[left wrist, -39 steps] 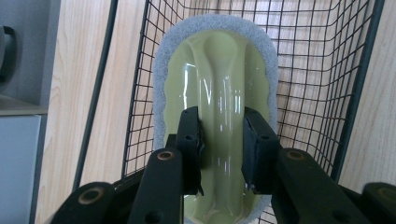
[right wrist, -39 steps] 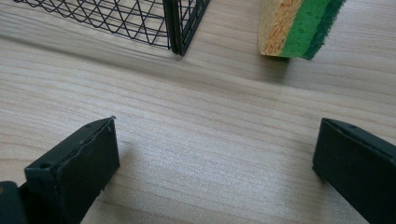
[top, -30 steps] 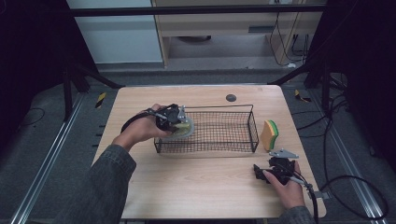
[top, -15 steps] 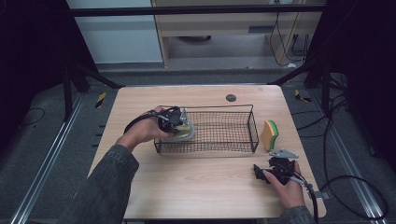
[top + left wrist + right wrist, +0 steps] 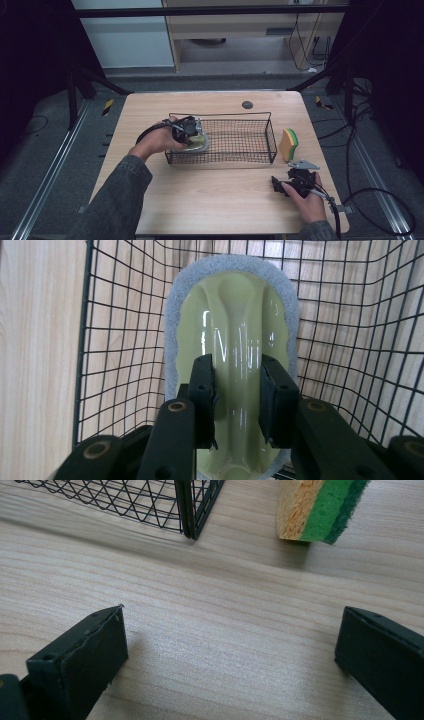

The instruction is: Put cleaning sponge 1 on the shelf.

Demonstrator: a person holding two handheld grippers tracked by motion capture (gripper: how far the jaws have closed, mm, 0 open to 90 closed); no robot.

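The left gripper (image 5: 237,402) is clamped on the raised middle ridge of a scrubber (image 5: 232,340), a glossy pale-green plastic grip rimmed with grey foam, held inside the left end of the wire basket (image 5: 260,155). It looks light, slick on top and soft at the rim, so the ridge seems the best hold. The right gripper (image 5: 230,660) rests on the desk (image 5: 220,200), jaws wide apart.

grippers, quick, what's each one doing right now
left gripper: closed on the pale green scrubber, inside the wire basket.
right gripper: open, holding nothing, over the table.
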